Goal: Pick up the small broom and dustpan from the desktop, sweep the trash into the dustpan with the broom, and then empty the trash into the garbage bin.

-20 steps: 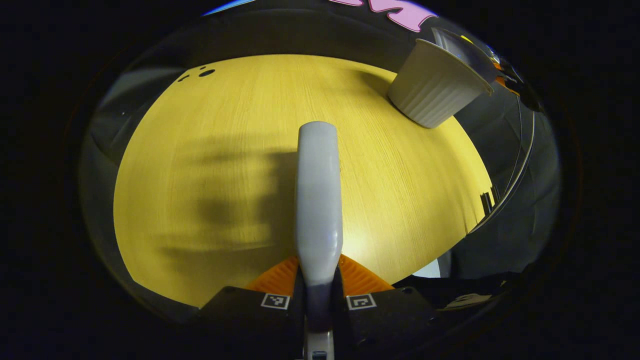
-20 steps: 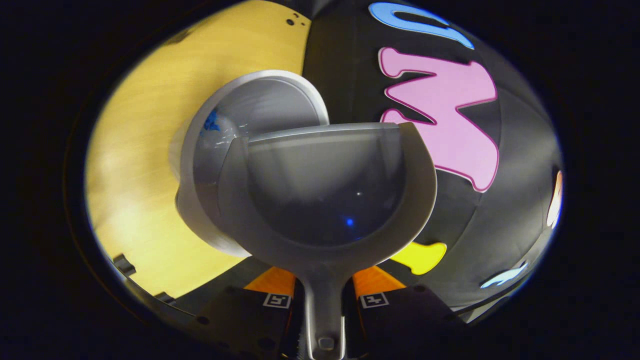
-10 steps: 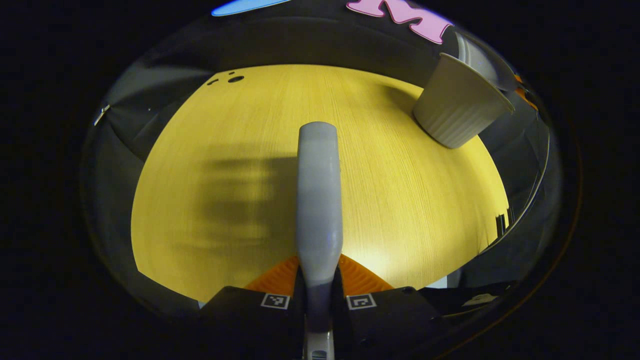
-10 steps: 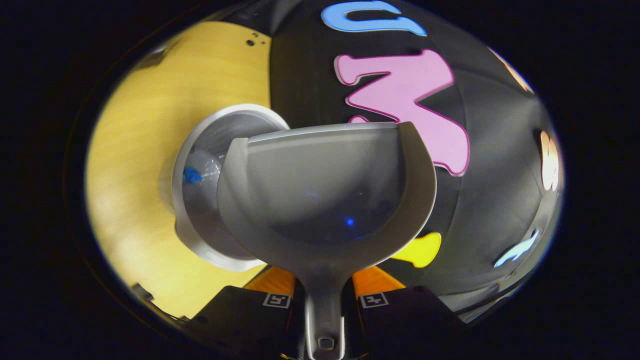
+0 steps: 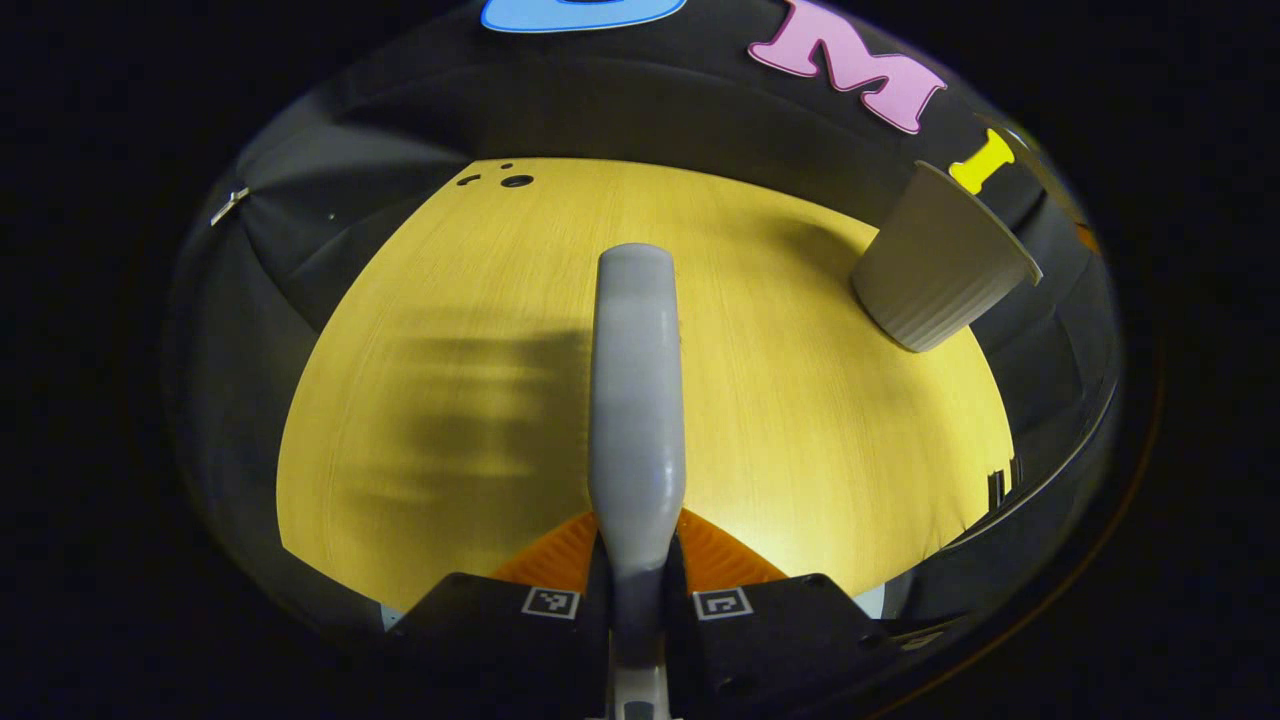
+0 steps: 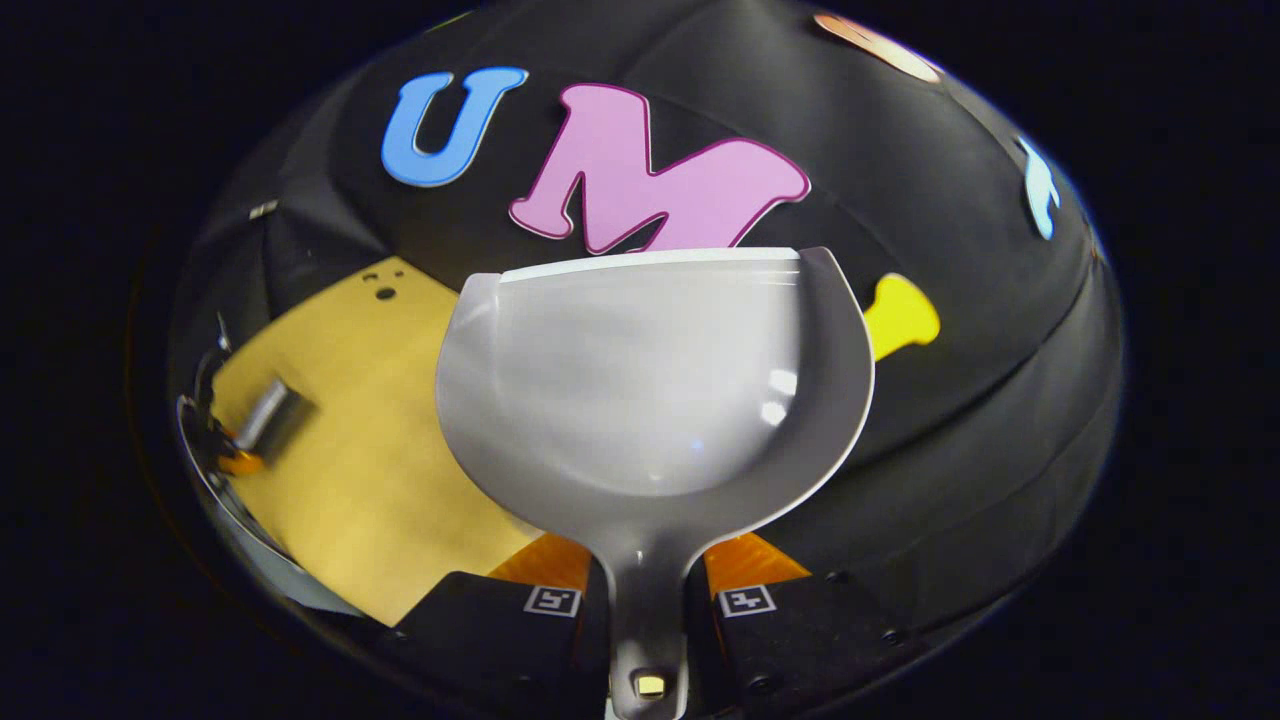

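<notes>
Swung away from the bin (image 5: 940, 265), the dustpan (image 6: 650, 390) sits clamped in right tongs (image 6: 648, 590); left tongs (image 5: 636, 590) clamp the broom (image 5: 636, 400) above the bench (image 5: 800, 420).

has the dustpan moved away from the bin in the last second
Yes. The dustpan, held in the right tool, has swung off the bin toward the booth wall; the desktop now lies lower left.

You see the yellow wooden desktop (image 5: 800, 420) filling the frame's middle. The ribbed white garbage bin (image 5: 935, 275) stands on it, upper right.
</notes>
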The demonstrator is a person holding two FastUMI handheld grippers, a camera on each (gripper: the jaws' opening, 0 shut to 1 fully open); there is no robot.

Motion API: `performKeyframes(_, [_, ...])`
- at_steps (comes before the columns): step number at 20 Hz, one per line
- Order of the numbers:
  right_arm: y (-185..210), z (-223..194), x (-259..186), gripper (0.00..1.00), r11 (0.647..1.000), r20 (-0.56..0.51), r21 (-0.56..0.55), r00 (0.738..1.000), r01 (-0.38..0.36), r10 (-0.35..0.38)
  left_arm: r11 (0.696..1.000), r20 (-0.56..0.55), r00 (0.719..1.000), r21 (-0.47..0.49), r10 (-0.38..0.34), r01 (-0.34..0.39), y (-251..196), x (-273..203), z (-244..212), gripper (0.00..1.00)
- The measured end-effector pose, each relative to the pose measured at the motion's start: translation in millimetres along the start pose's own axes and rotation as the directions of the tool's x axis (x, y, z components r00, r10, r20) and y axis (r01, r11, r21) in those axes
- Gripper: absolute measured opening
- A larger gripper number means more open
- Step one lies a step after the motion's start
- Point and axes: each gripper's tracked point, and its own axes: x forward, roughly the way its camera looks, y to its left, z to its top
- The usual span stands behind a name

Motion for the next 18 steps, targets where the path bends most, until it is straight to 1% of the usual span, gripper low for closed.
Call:
performKeyframes(2, [34.9, -15.0, -6.5, 0.35, 0.989, -0.026, 0.117, 0.995, -0.091, 0.095, 1.0, 0.0, 1.0, 0.0, 0.001, -0.001, 1.3, -1.3, 3.6, 0.27])
performKeyframes(3, [49.2, -24.2, -6.4, 0.35, 0.98, -0.038, 0.163, 0.992, -0.115, 0.122, 1.0, -0.001, 1.0, 0.005, 0.003, -0.003, 0.9, -2.4, 4.9, 0.3])
performKeyframes(4, [64.1, -36.4, -7.9, 0.35, 0.969, -0.052, 0.206, 0.987, -0.137, 0.151, 1.0, -0.003, 1.0, 0.009, 0.002, -0.002, 0.0, -1.2, 3.5, 0.27])
performKeyframes(5, [79.9, -49.9, -13.2, 0.35, 0.957, -0.065, 0.242, 0.981, -0.16, 0.18, 1.0, -0.005, 1.0, 0.01, -0.003, 0.003, 0.2, 0.0, 3.9, 0.27])
performKeyframes(8, [123.9, -91.7, -12.8, 0.35, 0.944, -0.13, 0.27, 0.964, -0.19, 0.231, 1.0, -0.013, 1.0, -0.003, -0.025, 0.025, 2.1, -1.0, 7.9, 0.27])
performKeyframes(9, [140.2, -106.6, -9.4, 0.35, 0.941, -0.155, 0.275, 0.956, -0.2, 0.249, 1.0, -0.016, 1.0, 0.004, -0.024, 0.024, 3.1, -1.3, 8.4, 0.3])
performKeyframes(10, [155.2, -117.6, -9.2, 0.35, 0.935, -0.176, 0.283, 0.947, -0.214, 0.27, 1.0, -0.019, 1.0, 0.011, -0.023, 0.024, 1.7, -1.5, 7.8, 0.27])
performKeyframes(13, [202.7, -145.6, -6.6, 0.35, 0.918, -0.219, 0.294, 0.916, -0.266, 0.335, 0.999, -0.034, 0.999, 0.021, -0.026, 0.026, 3.8, -0.2, 8.2, 0.27])
performKeyframes(14, [218.0, -155.2, -1.3, 0.35, 0.914, -0.232, 0.294, 0.907, -0.279, 0.352, 0.999, -0.044, 0.999, 0.026, -0.019, 0.02, 4.6, 2.4, 7.0, 0.3])
performKeyframes(16, [248.7, -173.7, 12.2, 0.35, 0.897, -0.268, 0.324, 0.88, -0.301, 0.392, 1.0, -0.068, 0.998, 0.028, -0.007, 0.009, 1.8, 6.3, 7.2, 0.27])
performKeyframes(18, [283.3, -192.1, 28.6, 0.35, 0.875, -0.316, 0.38, 0.847, -0.3, 0.428, 1.0, -0.086, 0.996, 0.028, 0.003, -0.001, 2.5, 10.8, 10.1, 0.28])
